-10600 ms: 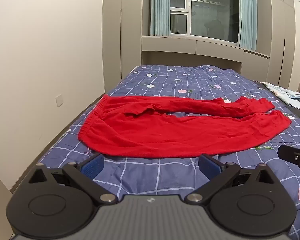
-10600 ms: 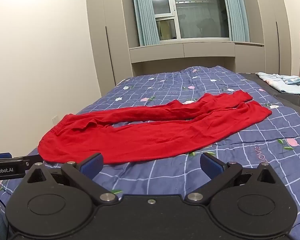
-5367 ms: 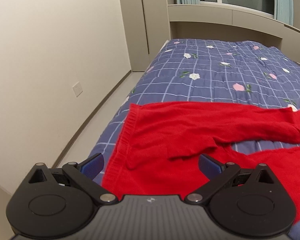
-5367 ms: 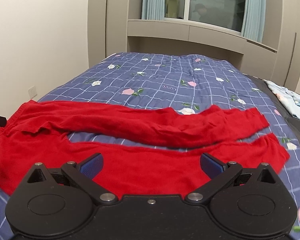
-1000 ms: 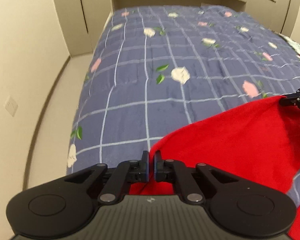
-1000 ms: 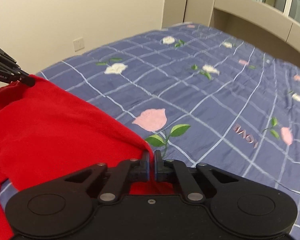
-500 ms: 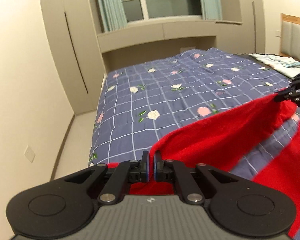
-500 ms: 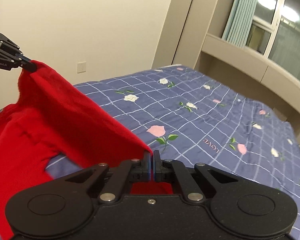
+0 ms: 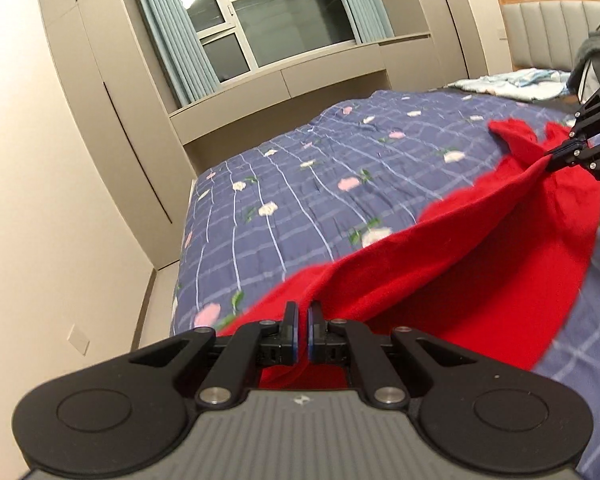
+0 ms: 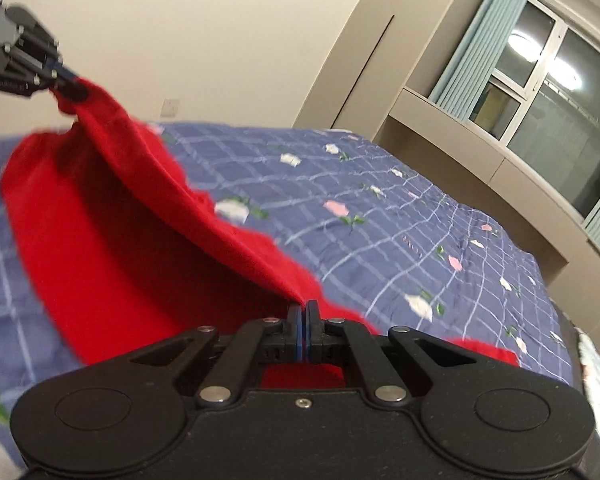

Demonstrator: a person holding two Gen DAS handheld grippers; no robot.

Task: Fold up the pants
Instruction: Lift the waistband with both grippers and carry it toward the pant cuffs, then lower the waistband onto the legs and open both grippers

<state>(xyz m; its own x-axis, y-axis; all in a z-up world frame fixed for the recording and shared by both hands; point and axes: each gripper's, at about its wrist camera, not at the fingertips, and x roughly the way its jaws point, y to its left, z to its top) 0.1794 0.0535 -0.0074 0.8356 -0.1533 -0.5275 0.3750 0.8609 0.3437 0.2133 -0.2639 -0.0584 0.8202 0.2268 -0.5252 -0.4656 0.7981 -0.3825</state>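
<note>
Overhead, red pants (image 9: pixel 440 276) taut between left gripper (image 9: pixel 301 316) and right gripper (image 10: pixel 303 312), both jaws clenched on cloth.

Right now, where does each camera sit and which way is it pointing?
Left wrist: sits on the left hand-held gripper, facing across the bed toward the window; its own fingers are shut on the red pants, and the right hand-held gripper shows at far right.
Right wrist: sits on the right hand-held gripper, facing across the bed toward the wall and window; its fingers pinch the pants, and the left hand-held gripper shows at upper left.
Shared: pants, bed, window, and each other's gripper.
</note>
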